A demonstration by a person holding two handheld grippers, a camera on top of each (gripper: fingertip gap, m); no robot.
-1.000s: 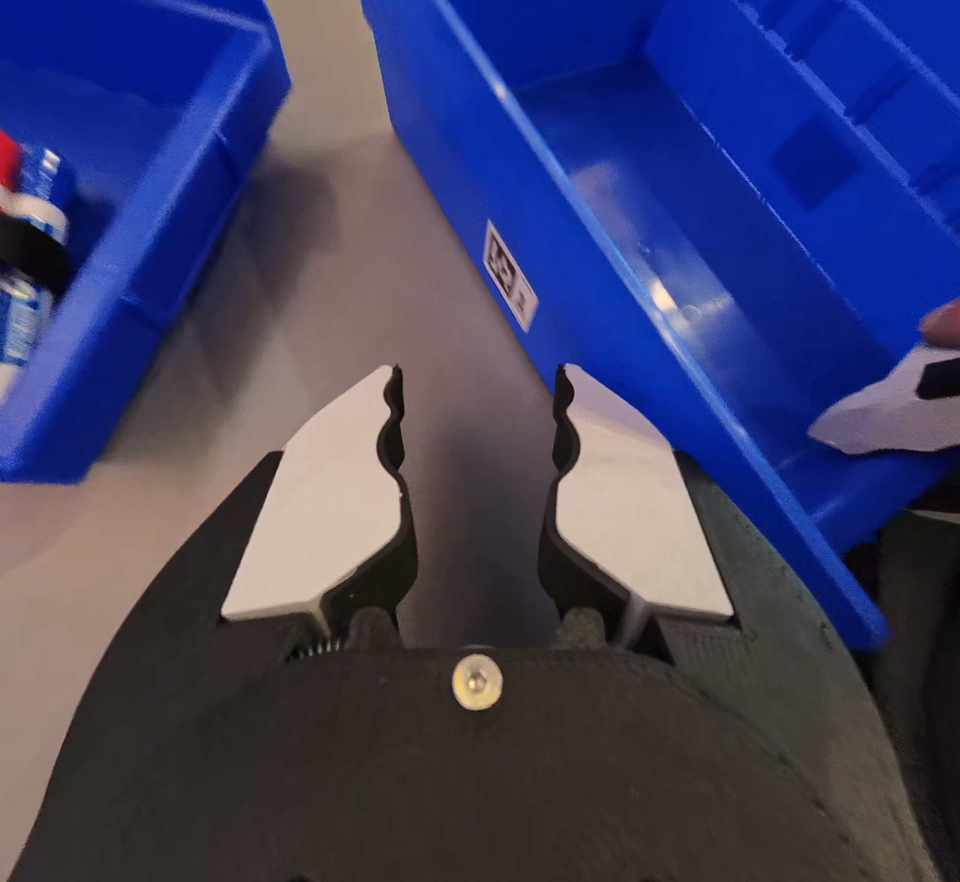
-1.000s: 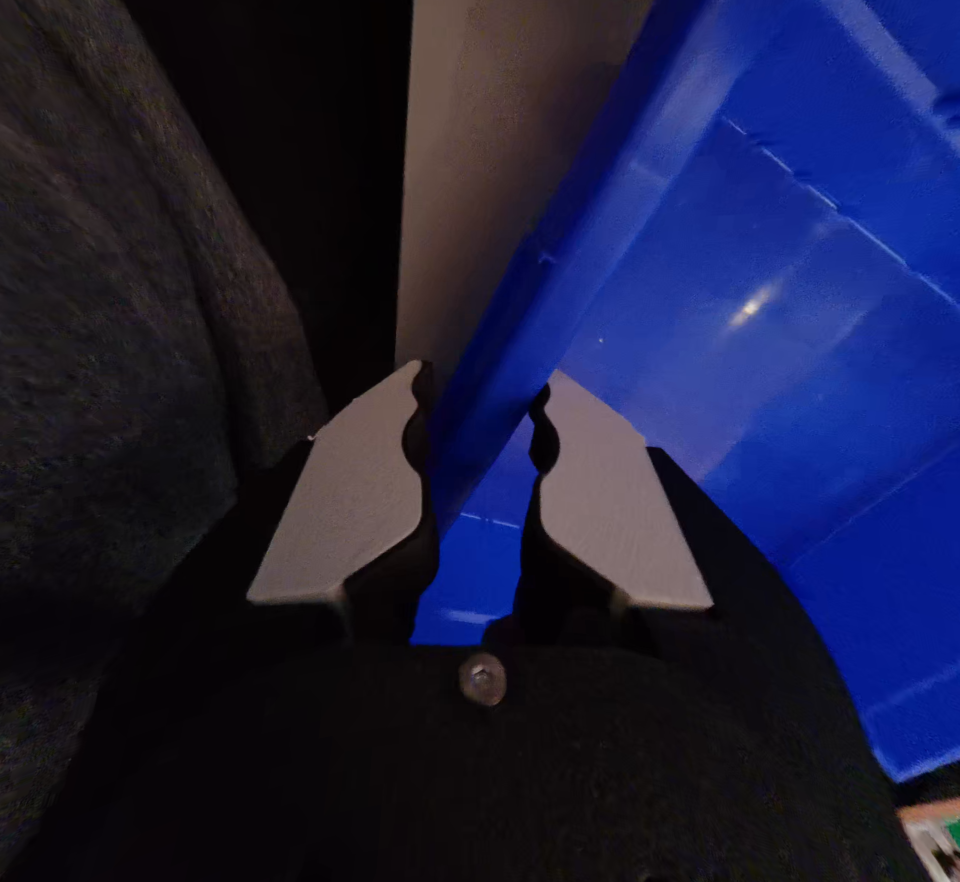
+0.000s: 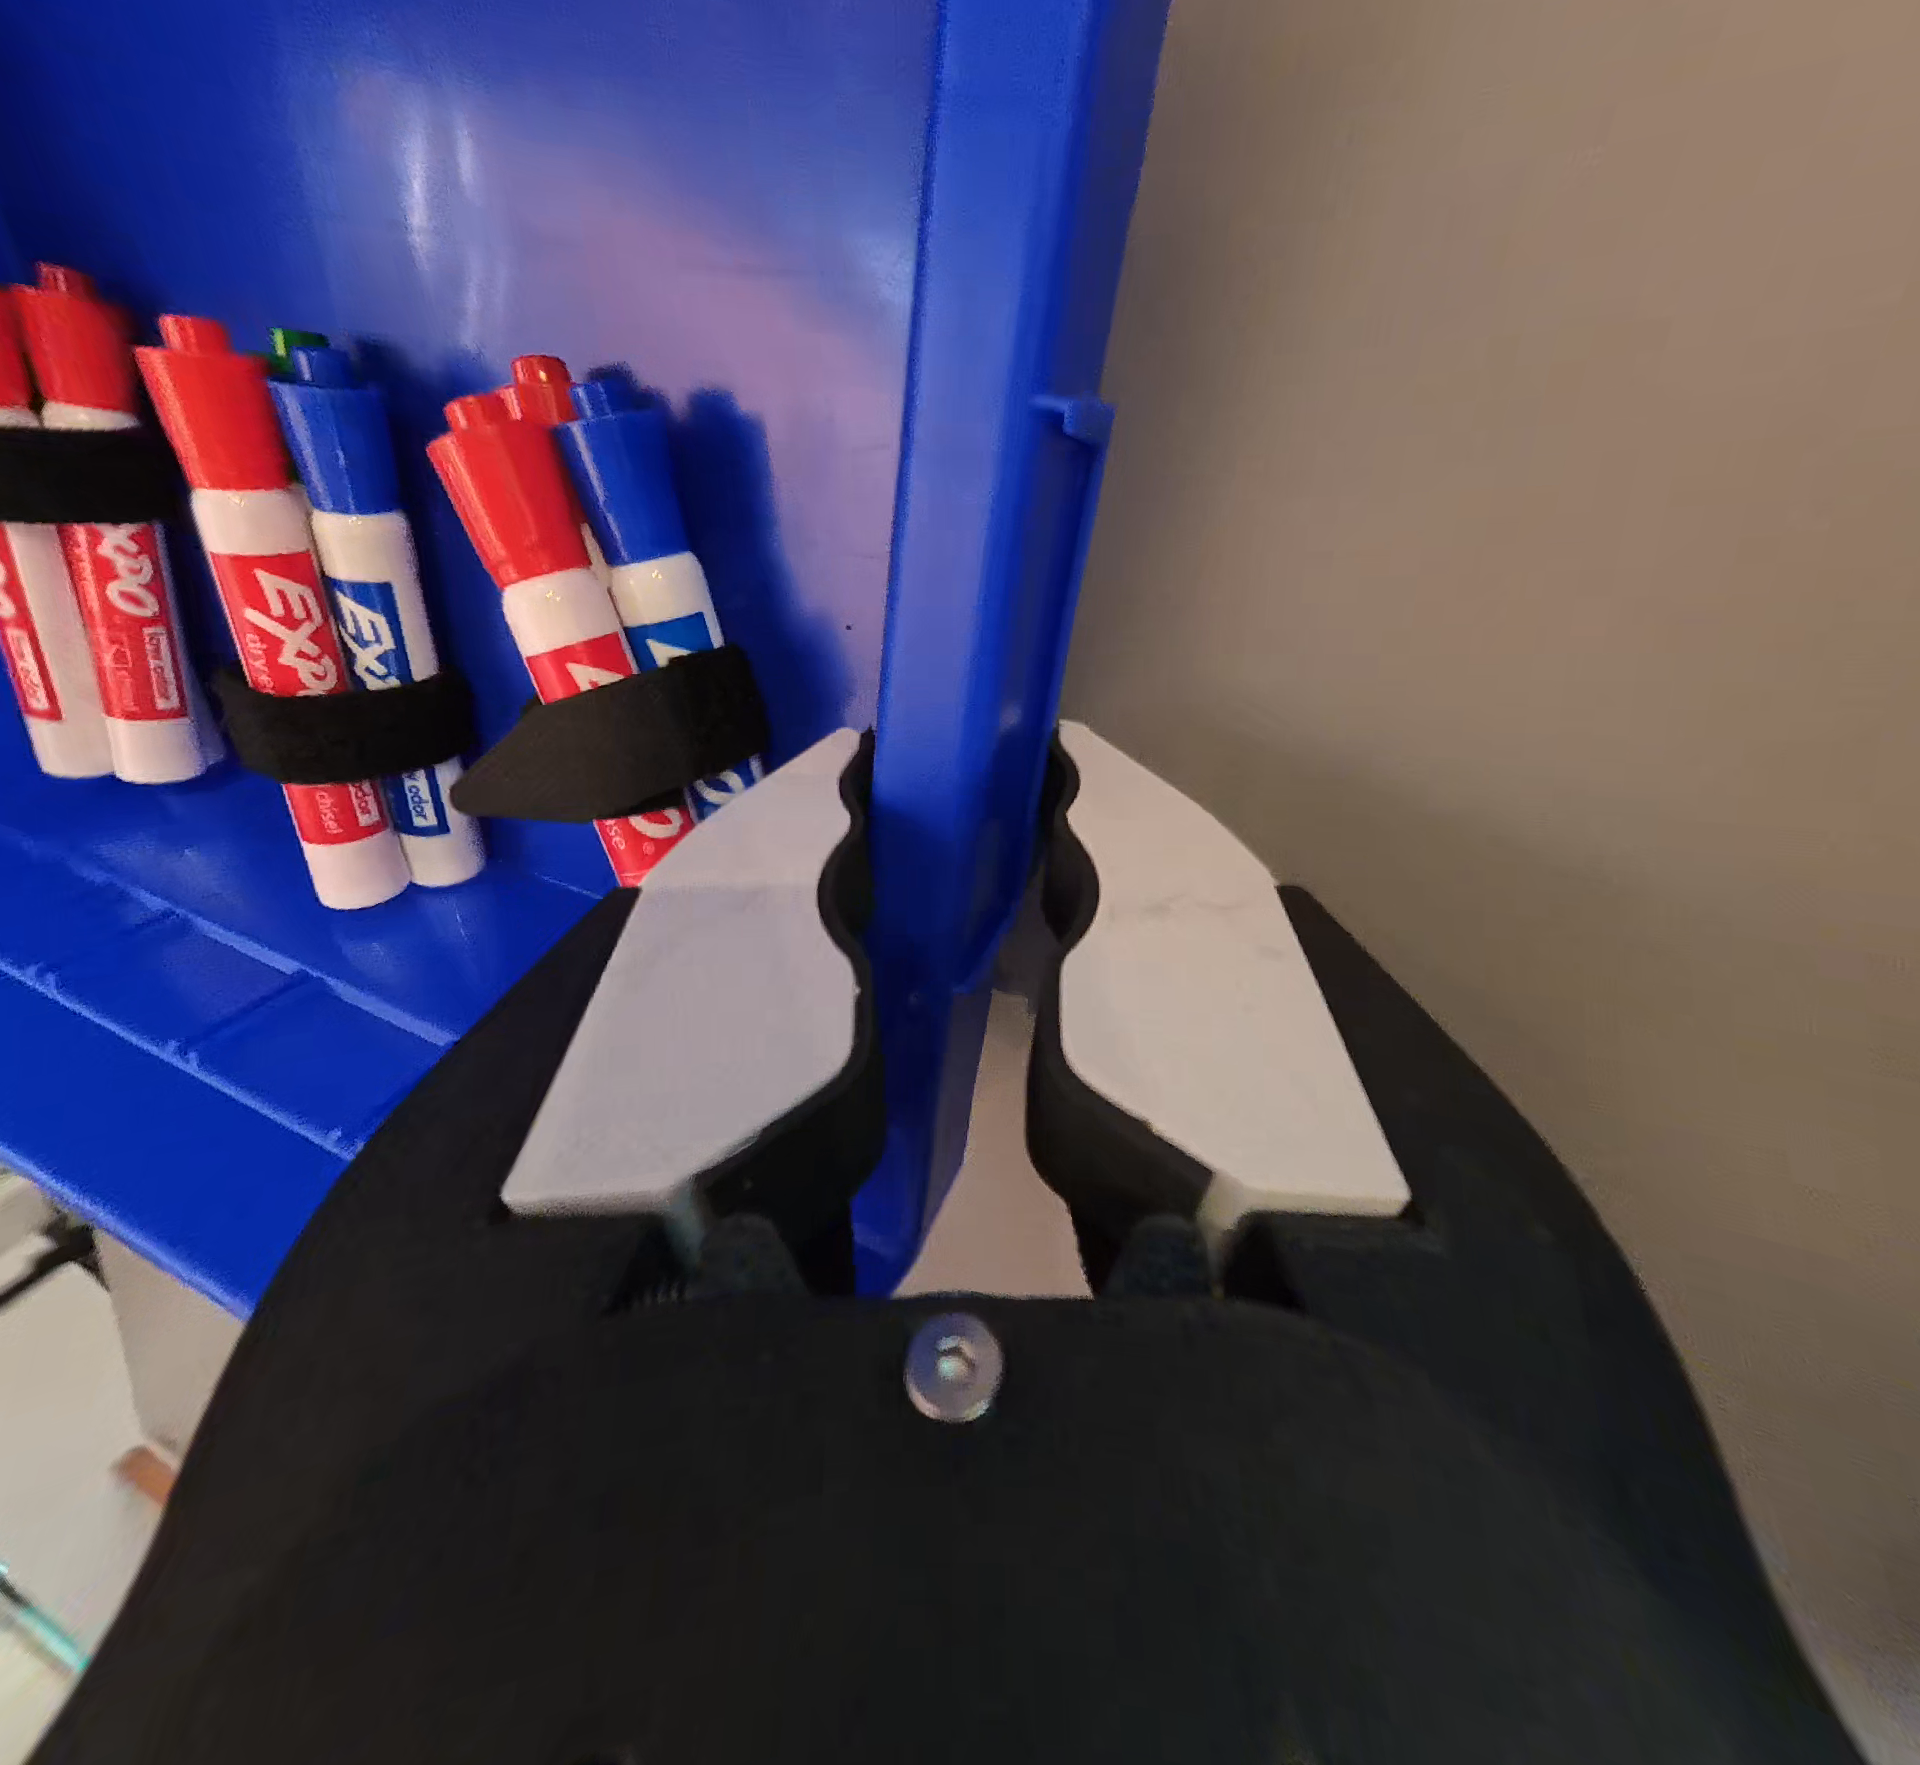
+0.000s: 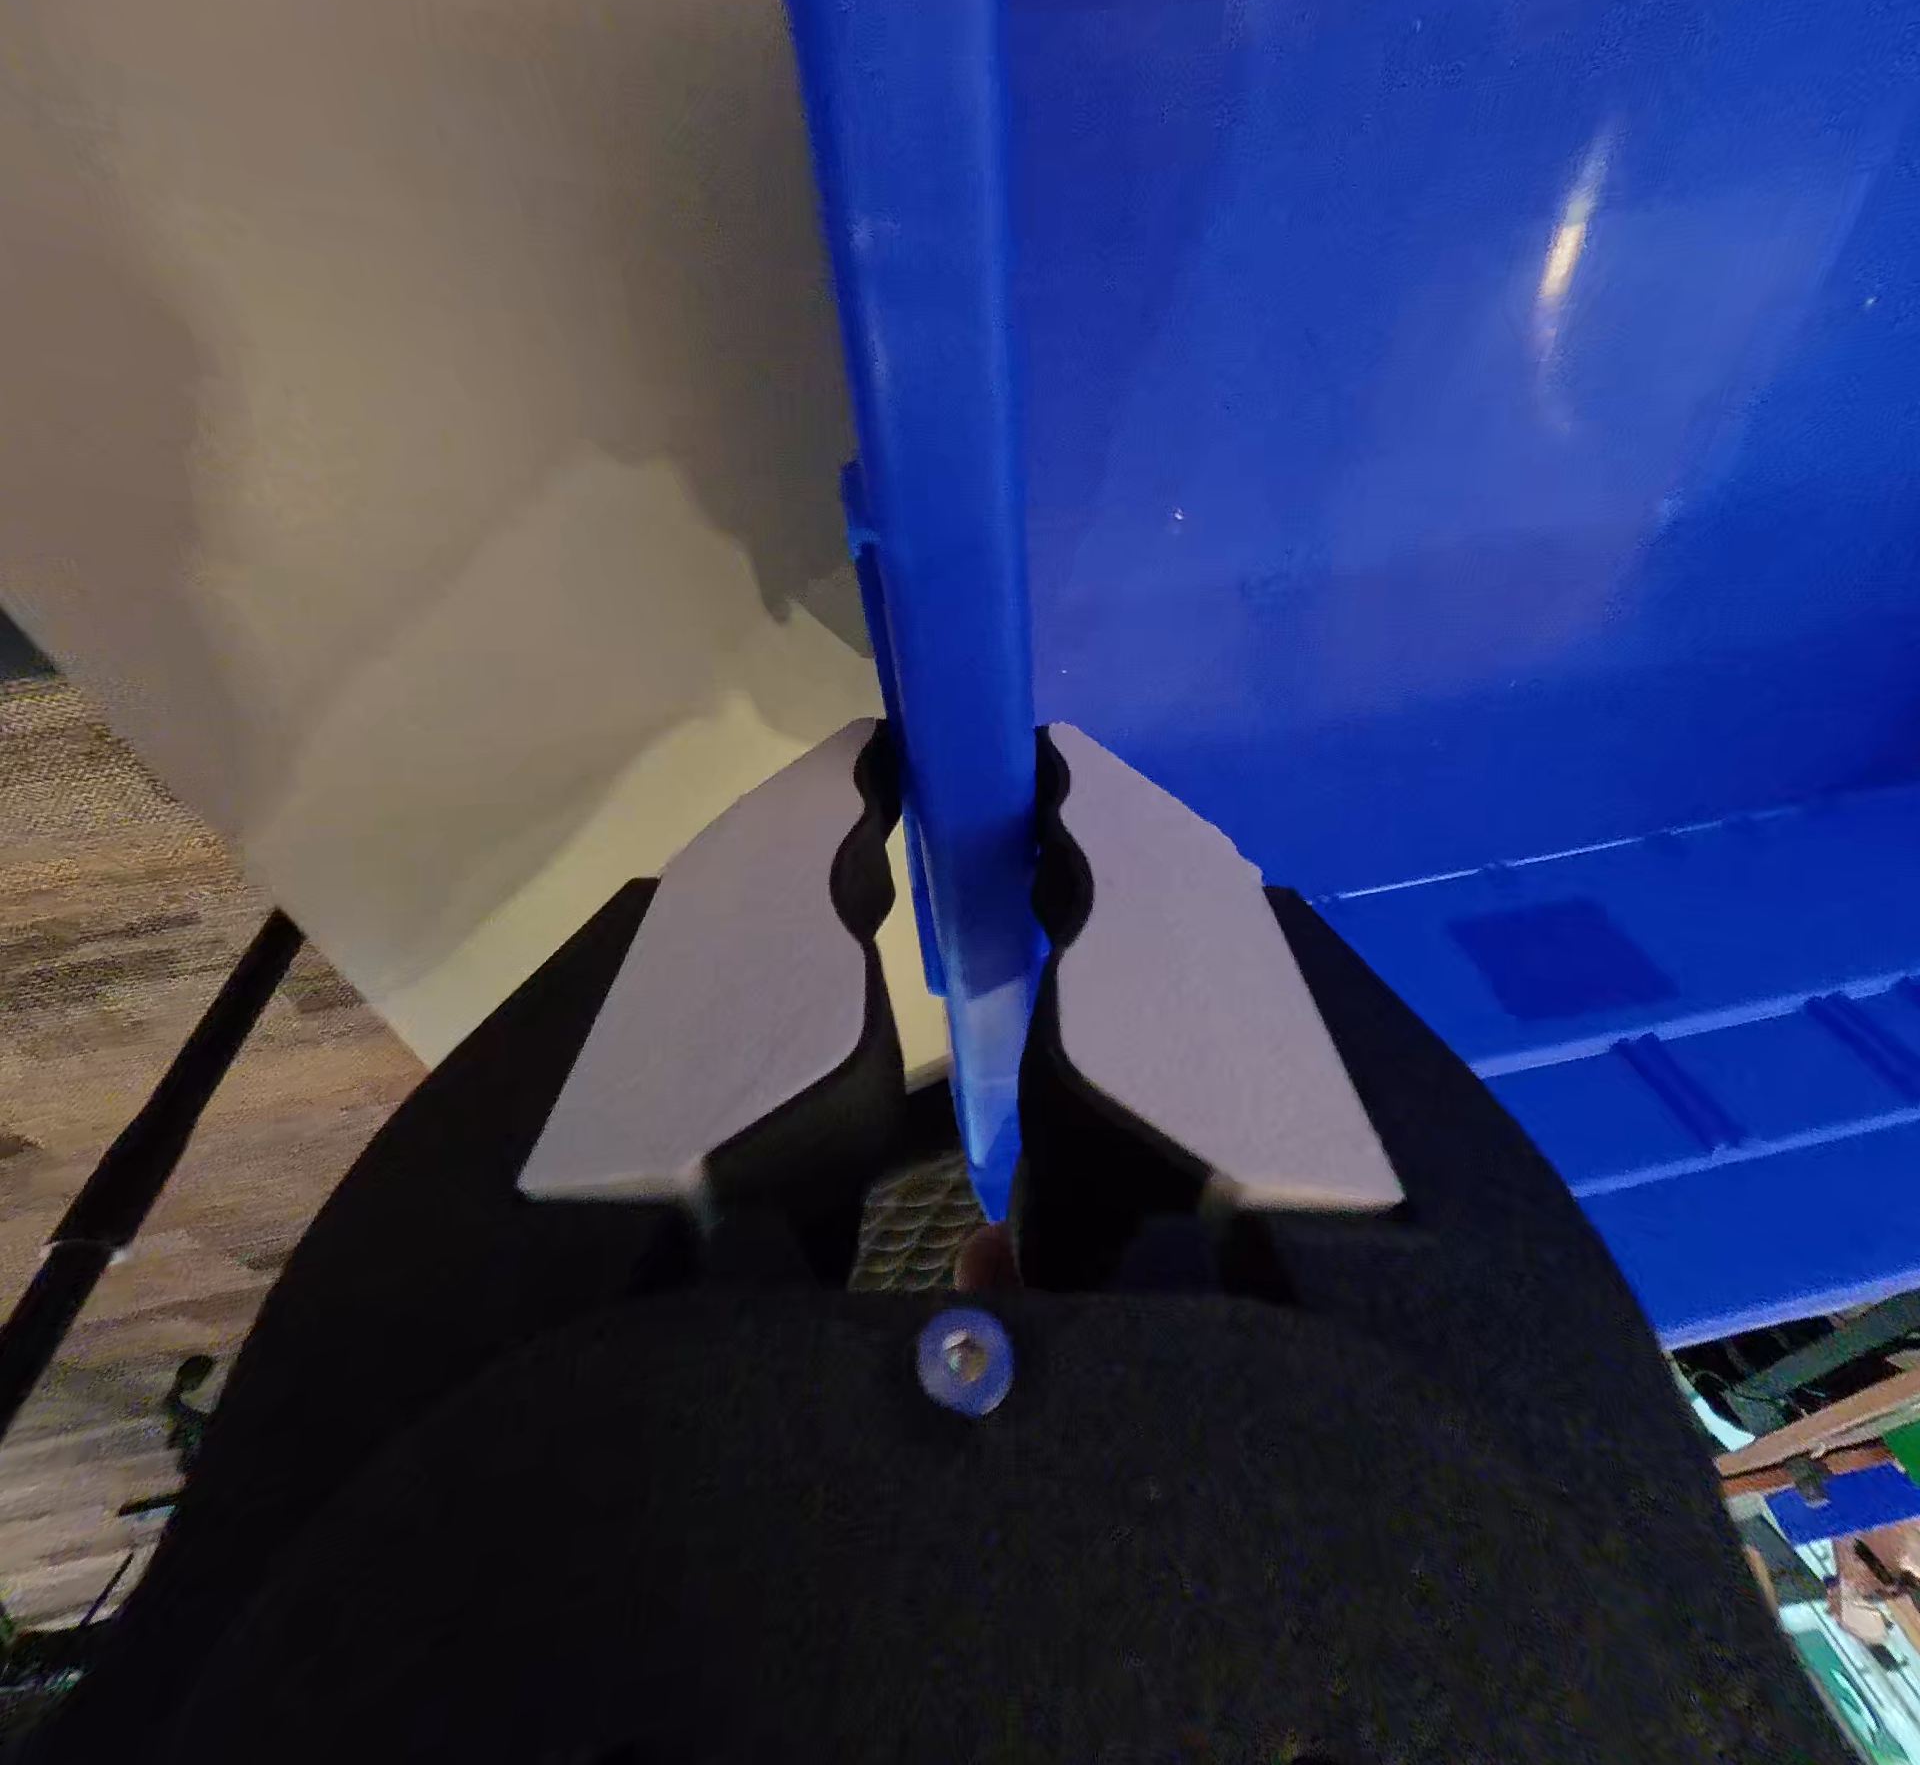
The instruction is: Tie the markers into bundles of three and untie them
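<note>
Bundles of markers, three visible, lie inside the left blue bin (image 3: 644, 188), each wrapped by one black strap: one at the picture's left edge (image 3: 73, 531), a middle one (image 3: 322, 614), and one (image 3: 592, 593) nearest the bin's right wall. Left gripper (image 3: 956, 759) clamps that wall, one finger inside, one outside. Right gripper (image 4: 961, 749) clamps the left wall of a second blue bin (image 4: 1455, 365), table (image 4: 364, 261) behind.

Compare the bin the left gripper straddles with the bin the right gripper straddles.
The left gripper's bin holds marker bundles tied with black straps; the right gripper's bin shows no markers in its visible part. The left gripper has its wall on the bin's right side; the right gripper takes the left side. Both bins are blue plastic, each wall between the fingers.
</note>
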